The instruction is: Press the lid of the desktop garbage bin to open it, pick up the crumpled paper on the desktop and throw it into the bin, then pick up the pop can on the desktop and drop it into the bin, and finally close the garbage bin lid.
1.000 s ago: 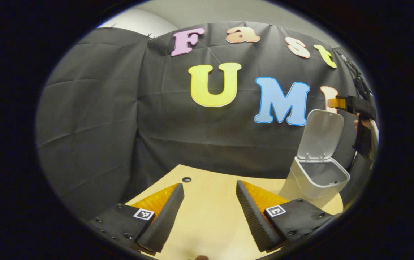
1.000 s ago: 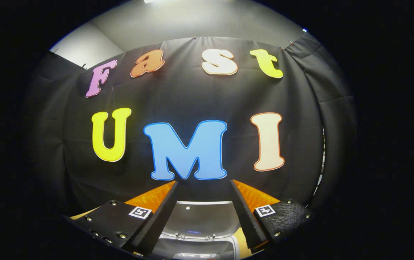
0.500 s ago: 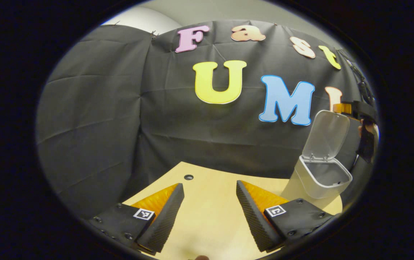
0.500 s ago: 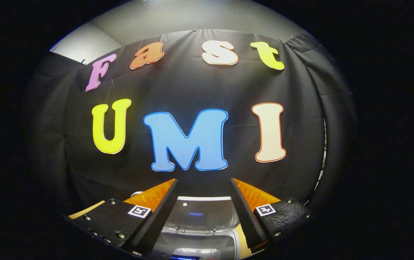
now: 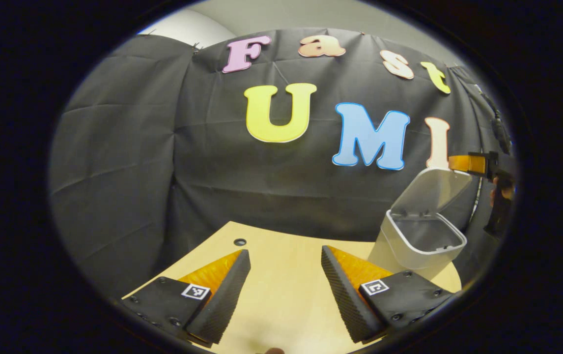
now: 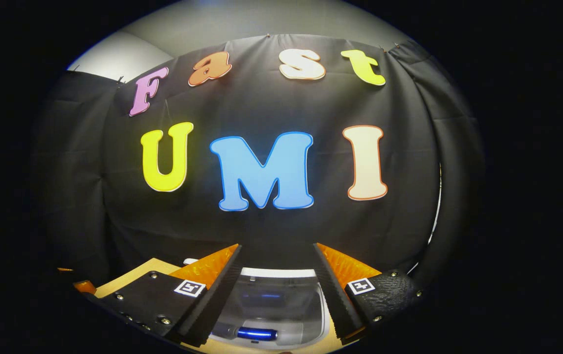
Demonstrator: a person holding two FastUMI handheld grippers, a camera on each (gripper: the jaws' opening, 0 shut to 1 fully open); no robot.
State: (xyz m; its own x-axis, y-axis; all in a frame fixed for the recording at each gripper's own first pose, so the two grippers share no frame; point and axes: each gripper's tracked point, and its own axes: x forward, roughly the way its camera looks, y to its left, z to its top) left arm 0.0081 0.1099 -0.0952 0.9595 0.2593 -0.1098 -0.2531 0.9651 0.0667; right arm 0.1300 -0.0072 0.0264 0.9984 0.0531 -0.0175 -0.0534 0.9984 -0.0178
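In the left gripper view, our left gripper [image 5: 285, 282] idles with its fingers spread and nothing between them above the near part of the desktop [image 5: 281, 295], while at the far right the garbage bin [image 5: 416, 243] stands with its lid [image 5: 429, 191] half lowered and the right gripper [image 5: 463, 163] touching the lid's top edge. In the right gripper view, that gripper [image 6: 277, 290] is released, fingers apart above the lid, with something blue, likely the pop can [image 6: 257, 334], lying inside the bin; to close it well, we judge we should push down evenly near the lid's free edge until it latches, without tipping the bin
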